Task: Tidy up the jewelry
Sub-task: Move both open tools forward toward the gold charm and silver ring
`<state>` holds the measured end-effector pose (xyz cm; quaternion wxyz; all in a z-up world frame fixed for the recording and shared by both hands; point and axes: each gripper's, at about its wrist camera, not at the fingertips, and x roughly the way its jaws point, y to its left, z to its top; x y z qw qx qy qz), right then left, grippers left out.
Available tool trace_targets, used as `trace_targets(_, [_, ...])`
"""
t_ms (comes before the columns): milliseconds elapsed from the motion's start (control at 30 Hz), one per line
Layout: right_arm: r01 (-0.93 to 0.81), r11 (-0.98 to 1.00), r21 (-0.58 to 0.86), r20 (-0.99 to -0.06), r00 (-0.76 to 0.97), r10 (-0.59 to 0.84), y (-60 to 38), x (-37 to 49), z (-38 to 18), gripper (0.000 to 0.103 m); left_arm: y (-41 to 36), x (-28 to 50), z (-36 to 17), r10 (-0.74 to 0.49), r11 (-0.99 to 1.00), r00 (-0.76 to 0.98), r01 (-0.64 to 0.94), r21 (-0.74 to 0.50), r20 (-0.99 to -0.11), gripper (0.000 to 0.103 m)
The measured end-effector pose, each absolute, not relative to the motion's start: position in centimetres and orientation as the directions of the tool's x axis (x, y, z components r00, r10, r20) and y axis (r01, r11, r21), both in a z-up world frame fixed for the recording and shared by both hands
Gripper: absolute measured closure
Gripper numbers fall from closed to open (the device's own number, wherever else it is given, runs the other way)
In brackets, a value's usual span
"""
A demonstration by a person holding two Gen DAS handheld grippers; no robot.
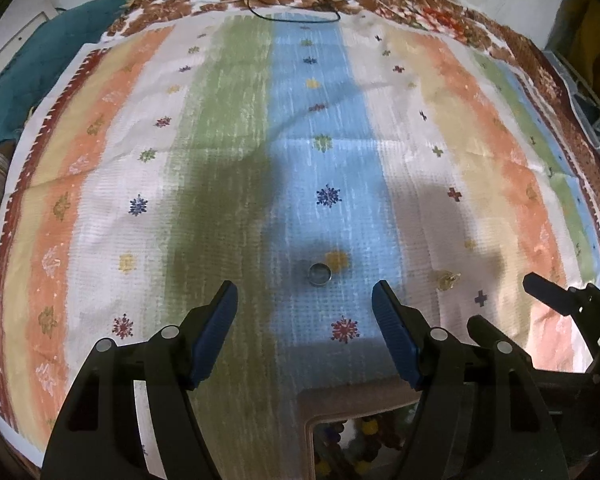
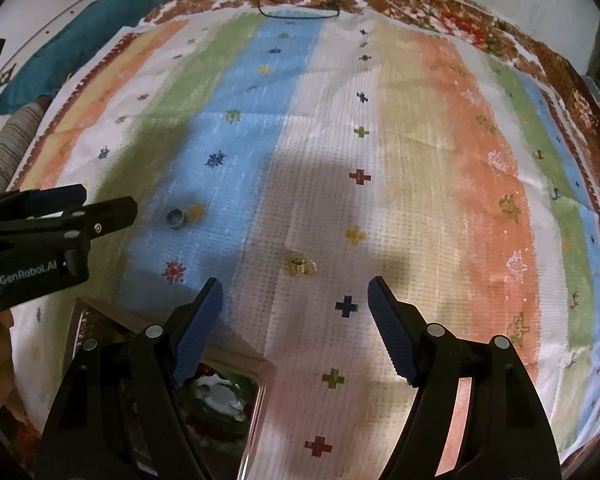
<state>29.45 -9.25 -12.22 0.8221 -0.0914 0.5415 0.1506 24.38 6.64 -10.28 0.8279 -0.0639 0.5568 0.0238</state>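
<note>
A silver ring (image 1: 319,274) lies on the blue stripe of the cloth, just ahead of my open, empty left gripper (image 1: 305,300). It also shows in the right wrist view (image 2: 176,218). A gold, clear-stone piece (image 2: 299,265) lies on the white stripe, just ahead of my open, empty right gripper (image 2: 295,296); it also shows in the left wrist view (image 1: 447,279). A jewelry box (image 1: 356,436) with colored beads sits under the left gripper, and also shows in the right wrist view (image 2: 220,396).
A striped, patterned cloth (image 1: 228,128) covers the table. A black cord (image 1: 296,16) lies at the far edge. A teal fabric (image 1: 12,92) lies at the far left. The right gripper's finger (image 1: 548,294) shows at the right of the left wrist view.
</note>
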Motion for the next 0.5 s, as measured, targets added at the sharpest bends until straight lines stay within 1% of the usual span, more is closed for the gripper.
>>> trace_targets(400, [-0.358,0.934,0.005,-0.934,0.332,0.133,-8.6,30.8,-13.9,0.028,6.2,26.3,-12.4,-0.031,0.995,0.327,-0.082,-0.061,-0.944,0.033])
trace_targets(500, [-0.355,0.935,0.001,-0.938,0.323,0.124,-8.6,31.2,-14.4,0.028,6.3,26.8,-12.8,-0.047,0.994,0.316,-0.077,-0.075,-0.948,0.034])
